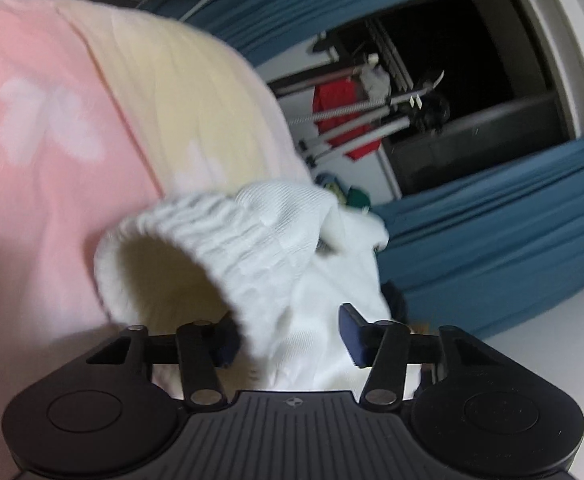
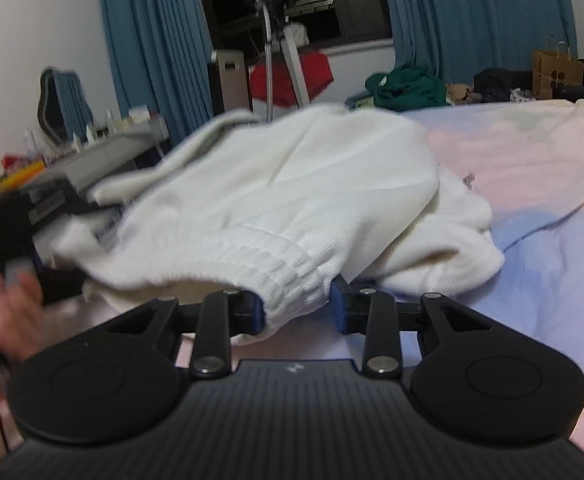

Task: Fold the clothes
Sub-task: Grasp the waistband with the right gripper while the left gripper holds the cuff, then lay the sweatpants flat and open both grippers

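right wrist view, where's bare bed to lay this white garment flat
The pastel pink and lavender bedsheet lies bare to the right of the white ribbed-cuff knit garment, up to its cream edge. The left is crowded: the other gripper, a hand and a cluttered grey shelf. At the far edge, a green cloth heap and brown paper bag.

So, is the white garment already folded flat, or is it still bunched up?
Bunched up. The white garment lies in a rumpled heap on the pastel bedsheet, its ribbed waistband gaping open between the right gripper fingers.
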Demonstrator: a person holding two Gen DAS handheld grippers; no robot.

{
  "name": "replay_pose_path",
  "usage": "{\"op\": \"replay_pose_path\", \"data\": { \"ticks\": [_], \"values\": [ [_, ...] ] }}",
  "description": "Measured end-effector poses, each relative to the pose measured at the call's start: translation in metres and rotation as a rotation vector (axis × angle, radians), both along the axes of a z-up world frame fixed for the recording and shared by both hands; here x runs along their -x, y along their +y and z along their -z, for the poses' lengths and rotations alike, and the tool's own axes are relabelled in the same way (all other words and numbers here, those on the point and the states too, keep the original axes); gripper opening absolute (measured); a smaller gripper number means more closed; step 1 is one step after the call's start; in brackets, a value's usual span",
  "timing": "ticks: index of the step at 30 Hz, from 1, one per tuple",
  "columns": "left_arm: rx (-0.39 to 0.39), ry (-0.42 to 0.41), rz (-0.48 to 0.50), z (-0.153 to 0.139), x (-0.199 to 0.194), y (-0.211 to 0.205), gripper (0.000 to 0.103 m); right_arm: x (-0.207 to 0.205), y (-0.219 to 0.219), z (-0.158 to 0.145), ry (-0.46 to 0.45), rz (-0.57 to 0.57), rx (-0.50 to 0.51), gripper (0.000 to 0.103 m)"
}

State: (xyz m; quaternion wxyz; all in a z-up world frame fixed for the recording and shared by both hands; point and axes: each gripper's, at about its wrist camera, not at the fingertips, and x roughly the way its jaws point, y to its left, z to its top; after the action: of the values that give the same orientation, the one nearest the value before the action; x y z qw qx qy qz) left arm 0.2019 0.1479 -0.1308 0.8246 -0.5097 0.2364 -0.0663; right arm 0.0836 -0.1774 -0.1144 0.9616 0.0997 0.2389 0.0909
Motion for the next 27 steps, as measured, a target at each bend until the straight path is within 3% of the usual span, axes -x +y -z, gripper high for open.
{"op": "replay_pose_path", "data": {
  "ticks": [2,4,9,12,13,14,15,17,22,27],
  "values": [
    [-0.018,-0.002,-0.02,-0.002,0.001,0.001,0.036,-0.007,0.004,0.012,0.032,-0.02,0.025,0.037],
    [-0.035,-0.006,-0.042,-0.004,0.002,0.003,0.018,-0.013,0.008,0.024,0.05,-0.021,0.053,0.038],
    [-0.043,-0.071,-0.05,-0.031,0.005,0.019,0.017,-0.016,0.007,0.032,0.068,0.008,0.02,0.055],
    [-0.066,-0.116,-0.042,-0.053,0.001,0.026,0.017,-0.01,0.005,0.03,0.081,0.01,-0.035,0.056],
    [-0.065,-0.127,-0.04,-0.062,-0.002,0.029,0.016,-0.008,0.009,0.025,0.07,-0.009,-0.027,0.052],
    [-0.062,-0.137,-0.039,-0.072,-0.007,0.033,0.015,-0.006,0.013,0.019,0.06,-0.028,-0.018,0.041],
    [-0.062,-0.148,-0.038,-0.082,-0.013,0.038,0.014,-0.004,0.018,0.014,0.05,-0.047,-0.01,0.035],
    [-0.09,-0.18,-0.046,-0.104,-0.026,0.049,0.013,0.003,0.031,-0.005,-0.008,-0.071,0.001,0.032],
    [-0.181,-0.2,-0.093,-0.155,-0.075,0.095,0.011,0.005,0.087,-0.05,-0.165,-0.15,-0.048,0.03],
    [-0.264,-0.121,-0.148,-0.171,-0.13,0.15,0.011,-0.024,0.162,-0.052,-0.168,-0.266,-0.148,0.03]
  ]
}}
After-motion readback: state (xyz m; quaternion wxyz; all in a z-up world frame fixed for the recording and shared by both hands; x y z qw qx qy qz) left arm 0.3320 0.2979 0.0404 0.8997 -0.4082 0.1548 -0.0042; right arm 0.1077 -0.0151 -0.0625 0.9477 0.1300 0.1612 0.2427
